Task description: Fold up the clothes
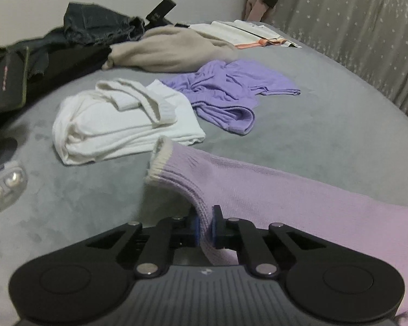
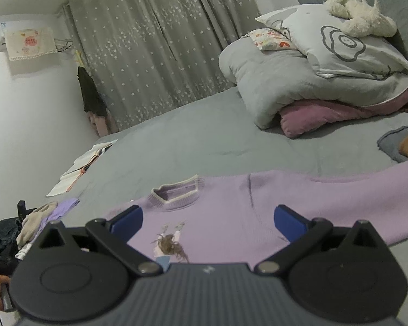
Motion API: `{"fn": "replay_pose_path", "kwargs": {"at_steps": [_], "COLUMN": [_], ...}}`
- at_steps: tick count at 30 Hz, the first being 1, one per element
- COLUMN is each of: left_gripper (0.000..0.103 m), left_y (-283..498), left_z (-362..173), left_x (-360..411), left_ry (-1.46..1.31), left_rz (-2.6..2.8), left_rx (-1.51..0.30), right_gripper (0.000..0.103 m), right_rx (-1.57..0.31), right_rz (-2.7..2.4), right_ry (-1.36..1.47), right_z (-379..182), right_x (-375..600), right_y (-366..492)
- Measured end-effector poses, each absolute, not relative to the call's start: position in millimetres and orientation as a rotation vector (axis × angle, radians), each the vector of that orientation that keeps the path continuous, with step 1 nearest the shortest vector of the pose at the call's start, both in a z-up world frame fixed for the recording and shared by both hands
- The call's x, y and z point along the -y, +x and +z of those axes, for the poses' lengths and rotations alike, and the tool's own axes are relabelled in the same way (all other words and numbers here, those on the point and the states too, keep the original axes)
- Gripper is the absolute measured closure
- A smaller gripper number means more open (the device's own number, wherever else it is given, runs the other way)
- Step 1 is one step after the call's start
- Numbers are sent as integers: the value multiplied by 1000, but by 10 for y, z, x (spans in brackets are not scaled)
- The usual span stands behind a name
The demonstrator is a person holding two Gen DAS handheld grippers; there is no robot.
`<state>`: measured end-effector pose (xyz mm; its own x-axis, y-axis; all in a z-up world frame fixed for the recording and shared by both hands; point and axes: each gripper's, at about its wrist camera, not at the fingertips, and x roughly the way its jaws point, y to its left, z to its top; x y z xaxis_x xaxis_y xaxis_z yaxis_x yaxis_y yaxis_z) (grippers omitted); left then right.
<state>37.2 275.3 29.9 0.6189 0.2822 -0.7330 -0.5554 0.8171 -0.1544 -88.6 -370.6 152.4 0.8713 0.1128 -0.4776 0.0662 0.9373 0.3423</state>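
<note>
L claw (image 1: 204, 226) pinches sweater (image 1: 285, 206) — cuff.

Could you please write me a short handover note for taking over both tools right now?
Left tool: shut on the lilac sweater's sleeve, just below the cuff.
Right tool: open, hovering over the sweater's chest, holding nothing.
The sweater lies spread face up on the grey bed.
Done: a white top lies folded beyond it.
Left: fold this sweater, then the crumpled purple top and beige garment.
</note>
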Motion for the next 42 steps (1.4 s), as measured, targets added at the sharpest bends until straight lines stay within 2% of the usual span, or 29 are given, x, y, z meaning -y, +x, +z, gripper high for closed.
{"fn": "replay_pose_path", "kwargs": {"at_steps": [19, 26, 34, 40, 42], "left_gripper": [98, 97, 97, 97, 97], "left_y": [377, 340, 372, 378, 383], "left_z": [282, 272, 229, 217, 212], "left_x": [-2843, -2834, -2745, -2710, -2700], "left_ry": [-368, -356, -324, -313, -301], "left_rz": [485, 473, 505, 518, 519], "left_rx": [-734, -740, -754, -755, -756], "right_gripper": [0, 0, 0, 1, 8], "right_rx": [-505, -527, -462, -469, -466], "right_rz": [-238, -557, -624, -646, -663], "right_ry": [446, 592, 886, 870, 853], "right_z": [1512, 1219, 793, 468, 437], "right_x": [4767, 5824, 6527, 6770, 6772], "right_y": [-1032, -1278, -1557, -1390, -1358]}}
